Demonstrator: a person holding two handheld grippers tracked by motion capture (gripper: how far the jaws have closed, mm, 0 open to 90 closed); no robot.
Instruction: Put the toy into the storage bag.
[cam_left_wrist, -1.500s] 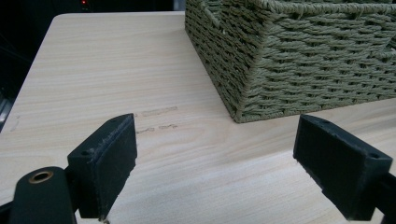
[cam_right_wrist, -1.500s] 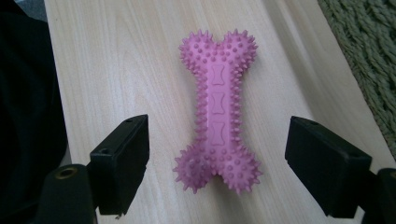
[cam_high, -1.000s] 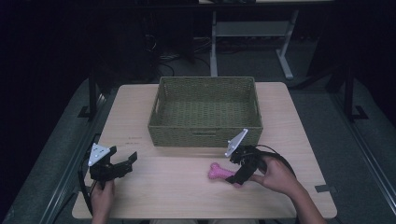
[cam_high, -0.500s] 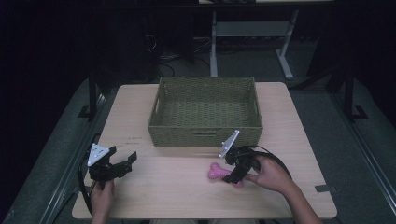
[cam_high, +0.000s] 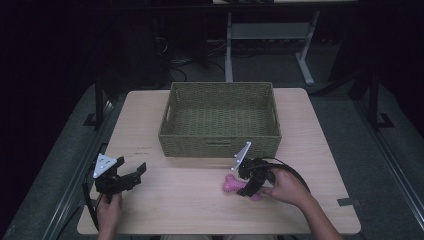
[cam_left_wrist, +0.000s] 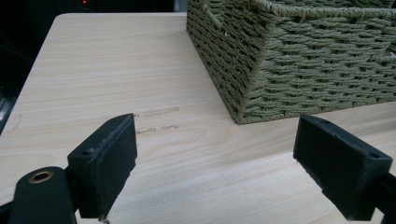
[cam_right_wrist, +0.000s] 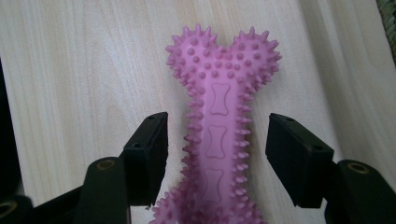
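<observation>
The woven basket (cam_high: 220, 117) sits empty at table centre, the pink spiky bone toy (cam_high: 231, 184) lying at its five o'clock between the right gripper (cam_high: 243, 189)'s closing, not-yet-touching jaws, while the left gripper (cam_high: 135, 176) idles wide open at eight o'clock.

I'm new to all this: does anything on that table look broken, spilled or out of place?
Nothing stands out. The woven basket sits square and whole, and the pink spiky bone toy lies flat on the table between the right tool's jaws.
</observation>
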